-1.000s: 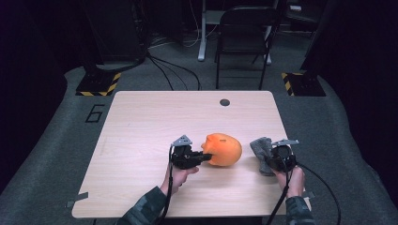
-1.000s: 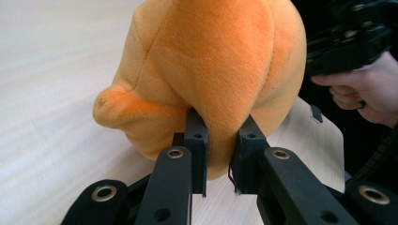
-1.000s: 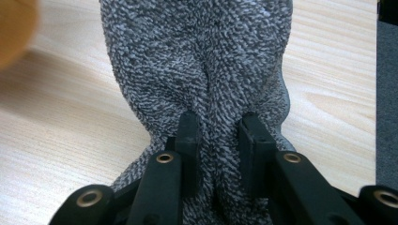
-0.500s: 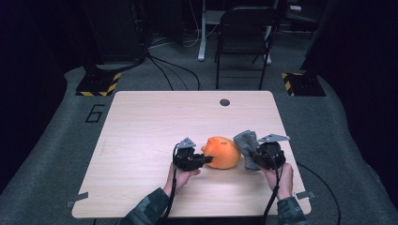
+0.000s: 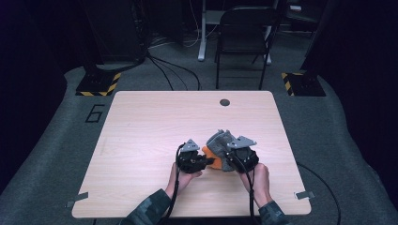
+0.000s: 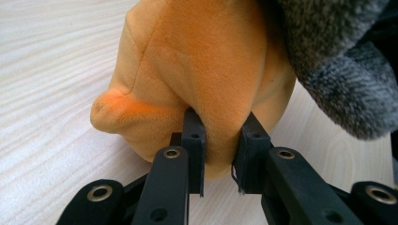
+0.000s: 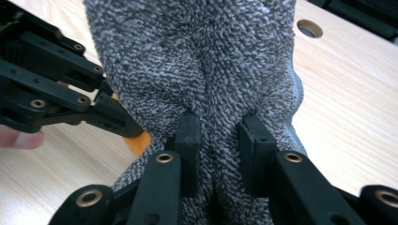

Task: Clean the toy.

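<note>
An orange plush toy (image 6: 202,61) lies on the table, and my left gripper (image 6: 220,136) is shut on a fold of its near side. In the high view the orange plush toy (image 5: 214,162) peeks out between the two grippers. A grey fuzzy cloth (image 7: 202,61) is pinched in my right gripper (image 7: 218,131) and hangs against the toy's right side. Seen from above, the grey cloth (image 5: 219,140) drapes over most of the toy, with my left gripper (image 5: 207,162) at its left and my right gripper (image 5: 227,158) at its right.
The light wooden table (image 5: 155,126) has a round cable hole (image 5: 225,102) near its far edge. A dark chair (image 5: 246,37) stands beyond the table. Grey tape tabs mark the front corners.
My right gripper has carried the grey cloth leftward and a little upward, onto the orange toy, which it now largely covers. My left gripper has stayed in place on the toy.
</note>
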